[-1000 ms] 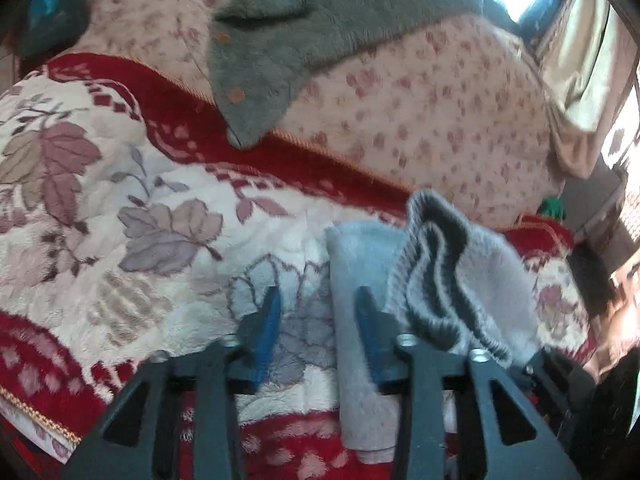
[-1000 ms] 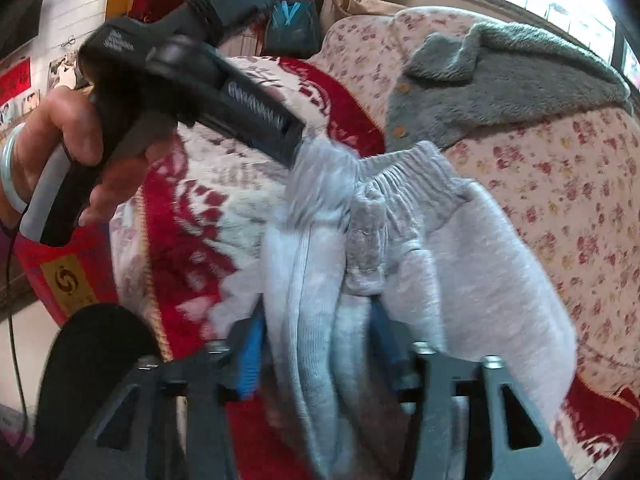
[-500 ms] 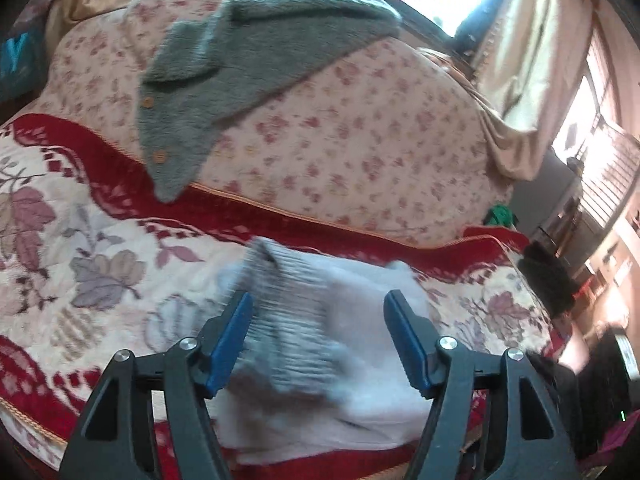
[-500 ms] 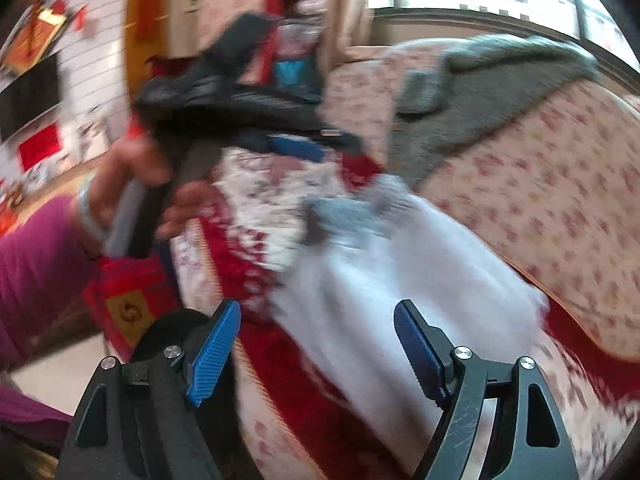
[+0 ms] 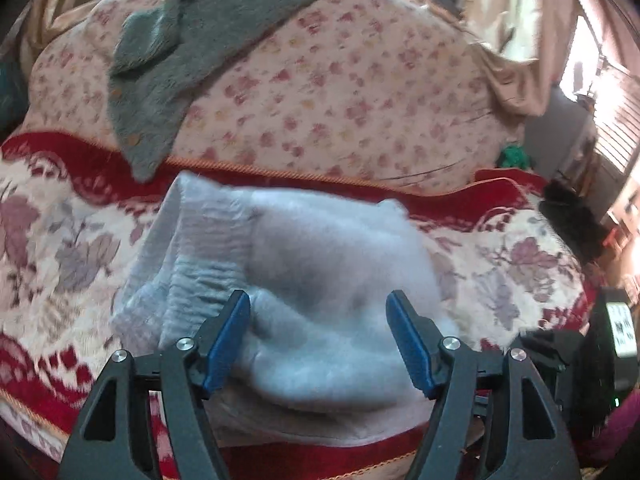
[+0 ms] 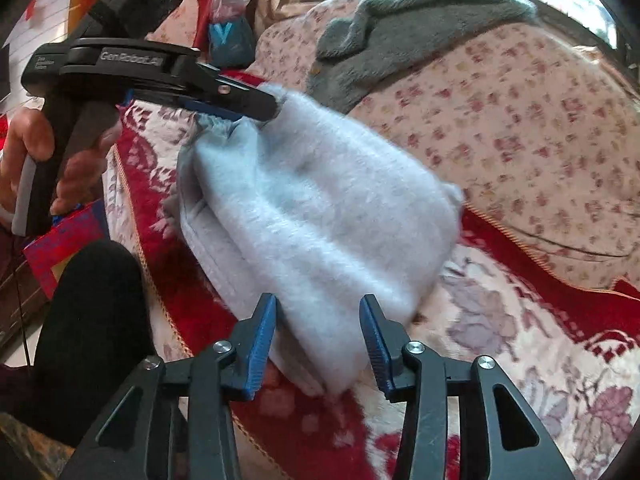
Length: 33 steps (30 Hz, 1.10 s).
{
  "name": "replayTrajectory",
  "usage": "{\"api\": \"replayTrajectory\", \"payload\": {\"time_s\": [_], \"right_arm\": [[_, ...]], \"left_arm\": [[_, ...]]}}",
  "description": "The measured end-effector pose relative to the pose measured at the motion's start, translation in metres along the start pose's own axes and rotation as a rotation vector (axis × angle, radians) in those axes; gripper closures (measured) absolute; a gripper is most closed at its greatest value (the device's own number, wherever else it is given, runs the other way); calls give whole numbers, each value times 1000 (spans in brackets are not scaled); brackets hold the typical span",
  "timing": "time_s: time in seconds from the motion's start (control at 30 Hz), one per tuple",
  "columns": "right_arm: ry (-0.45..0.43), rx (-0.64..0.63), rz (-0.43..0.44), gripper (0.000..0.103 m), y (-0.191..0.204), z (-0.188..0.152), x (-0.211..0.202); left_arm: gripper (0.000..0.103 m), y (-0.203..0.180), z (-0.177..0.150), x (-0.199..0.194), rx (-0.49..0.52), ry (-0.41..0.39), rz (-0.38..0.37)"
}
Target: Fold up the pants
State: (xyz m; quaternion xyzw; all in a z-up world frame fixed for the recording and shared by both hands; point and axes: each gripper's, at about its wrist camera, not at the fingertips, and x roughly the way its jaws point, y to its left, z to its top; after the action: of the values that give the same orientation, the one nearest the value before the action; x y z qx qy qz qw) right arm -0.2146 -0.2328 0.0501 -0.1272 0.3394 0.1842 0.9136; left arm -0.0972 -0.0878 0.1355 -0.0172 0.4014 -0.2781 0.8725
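Left wrist view. Pants (image 5: 320,280): pale grey fleece, folded into a thick bundle, ribbed waistband at the left end; centre to lower centre of the frame, lying on a red and cream leaf-pattern blanket (image 5: 72,248). Outline softened by blur. Left gripper (image 5: 320,340): jaws spread and widening, the bundle between the blue pads, neither pad pressing on it. The bundle's near edge is hidden behind the jaws. Grey knit garment (image 5: 172,60), upper left, draped over a floral cushion (image 5: 340,100), its top cut off by the frame.

Right wrist view. Pants (image 6: 320,220): same bundle, running from upper left to lower centre. Right gripper (image 6: 318,344): jaws closing, the bundle's lower end between the pads; whether they pinch it cannot be told through the blur. Left gripper (image 6: 276,108), upper left, held by a hand (image 6: 36,168), its tips at the waistband end; contact unclear.
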Motion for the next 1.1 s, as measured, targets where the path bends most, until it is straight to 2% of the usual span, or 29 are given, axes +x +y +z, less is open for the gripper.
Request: {"api": "replayTrajectory", "payload": {"time_s": [0.03, 0.1, 0.27, 0.47, 0.57, 0.63, 0.67, 0.73, 0.97, 1.1], "right_arm": [[7, -19, -2, 74, 7, -1, 3], [17, -66, -8, 76, 19, -3, 5], [31, -51, 36, 75, 24, -9, 2], [42, 16, 56, 73, 14, 0, -6], [16, 51, 43, 59, 6, 7, -15], [-9, 105, 42, 33, -3, 12, -22], [-23, 131, 44, 29, -8, 14, -25], [-44, 191, 44, 27, -18, 18, -29], [-71, 327, -9, 23, -43, 28, -32], [-85, 366, -43, 17, -49, 32, -31]], "left_arm": [[33, 4, -3, 1, -11, 5, 0], [33, 13, -11, 4, -32, 15, 1], [33, 19, -26, 4, -58, -6, 1], [33, 9, -25, 4, -79, -42, 55], [33, 4, -23, 2, -100, -58, 94], [31, -1, -21, -1, -108, -74, 119], [27, -3, -20, -2, -106, -81, 131], [20, -9, -18, -4, -100, -99, 170], [14, -20, -12, -13, -105, -143, 252], [13, -27, -11, -17, -92, -167, 303]]}}
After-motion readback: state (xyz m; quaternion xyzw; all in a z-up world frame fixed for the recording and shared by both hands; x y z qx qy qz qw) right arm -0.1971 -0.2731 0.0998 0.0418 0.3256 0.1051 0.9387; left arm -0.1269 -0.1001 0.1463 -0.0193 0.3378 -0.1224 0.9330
